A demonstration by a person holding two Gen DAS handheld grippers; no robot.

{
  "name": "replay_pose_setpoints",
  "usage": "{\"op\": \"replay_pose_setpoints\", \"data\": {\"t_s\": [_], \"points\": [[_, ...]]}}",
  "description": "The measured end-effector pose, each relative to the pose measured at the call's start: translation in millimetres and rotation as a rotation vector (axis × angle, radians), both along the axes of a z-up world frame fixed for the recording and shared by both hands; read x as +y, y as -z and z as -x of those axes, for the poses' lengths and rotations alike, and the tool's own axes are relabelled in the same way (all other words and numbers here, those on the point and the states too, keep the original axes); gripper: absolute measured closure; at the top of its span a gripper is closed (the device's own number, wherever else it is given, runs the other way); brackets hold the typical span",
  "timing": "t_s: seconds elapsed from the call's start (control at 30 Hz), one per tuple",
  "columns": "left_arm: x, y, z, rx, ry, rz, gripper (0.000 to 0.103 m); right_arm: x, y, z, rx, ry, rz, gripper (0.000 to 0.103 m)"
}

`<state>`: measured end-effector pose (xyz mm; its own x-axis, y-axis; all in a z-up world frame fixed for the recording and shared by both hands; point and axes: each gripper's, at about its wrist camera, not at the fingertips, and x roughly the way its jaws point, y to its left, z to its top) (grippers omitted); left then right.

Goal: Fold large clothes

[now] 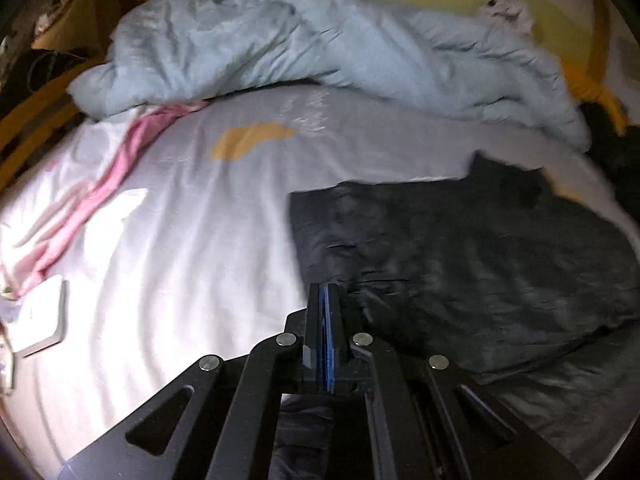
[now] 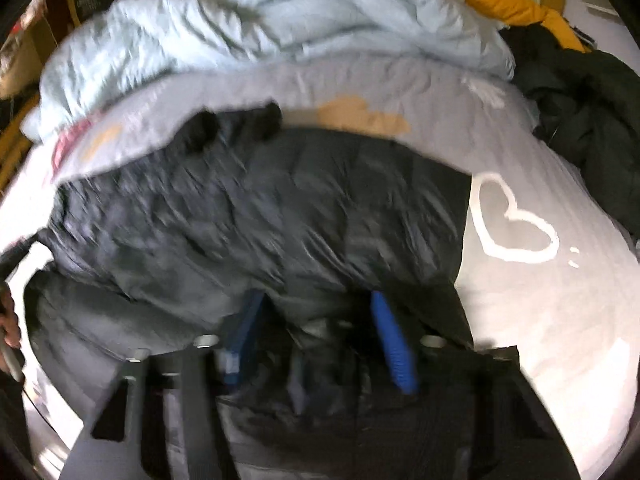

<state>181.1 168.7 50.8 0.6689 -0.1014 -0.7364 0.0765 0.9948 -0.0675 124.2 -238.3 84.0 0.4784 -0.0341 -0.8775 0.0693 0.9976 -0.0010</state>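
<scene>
Your left claw (image 1: 325,292) has its blue pads pressed flat together, and whether any cloth is pinched between them you cannot tell. It sits at 6 o'clock in the left wrist view, its tip at the near left edge of the dark jacket (image 1: 460,256). That jacket lies spread on the bed sheet (image 1: 180,240), filling the view from 3 to 5 o'clock, with more of its dark cloth showing under the claw's frame.

Your right claw (image 2: 320,304) stands about half open, its blue pads (image 2: 394,344) apart. The jacket's cloth bunches in the gap between them, but blur hides whether the pads press on it. In this view the jacket (image 2: 248,216) fills the centre and the 9 o'clock side.

A crumpled pale blue duvet (image 1: 304,40) is heaped across 12 o'clock at the far end of the bed. A pink cloth (image 1: 100,196) trails at 9 o'clock in the left view, and a white box (image 1: 42,320) lies at 8 o'clock. In the right view a white heart outline (image 2: 514,220) is printed on the sheet at 3 o'clock, and a second dark garment (image 2: 592,112) is piled at 2 o'clock.
</scene>
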Motion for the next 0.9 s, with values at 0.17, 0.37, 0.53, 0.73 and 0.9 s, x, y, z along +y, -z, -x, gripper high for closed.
{"op": "replay_pose_setpoints", "data": {"t_s": [0.17,0.37,0.53,0.73,0.9], "points": [[-3.0,-27.3,19.1,-0.128,0.081,0.112,0.028,-6.2,24.9,-12.4,0.034,-0.001,-0.005,0.052],[-16.4,-32.8,26.2,-0.178,0.149,0.091,0.027,-10.4,48.7,-41.2,0.08,0.041,0.019,0.053],[-44.2,10.7,-6.3,0.019,0.167,-0.097,0.028,-9.1,50.5,-47.6,0.082,0.046,0.0,0.053],[-42.0,42.0,-30.9,0.11,0.069,-0.134,0.028,-11.2,23.3,-26.0,0.007,0.016,-0.037,0.053],[-34.6,49.6,-37.3,0.111,-0.016,-0.179,0.028,-33.7,1.1,-30.7,-0.053,0.083,-0.034,0.048]]}}
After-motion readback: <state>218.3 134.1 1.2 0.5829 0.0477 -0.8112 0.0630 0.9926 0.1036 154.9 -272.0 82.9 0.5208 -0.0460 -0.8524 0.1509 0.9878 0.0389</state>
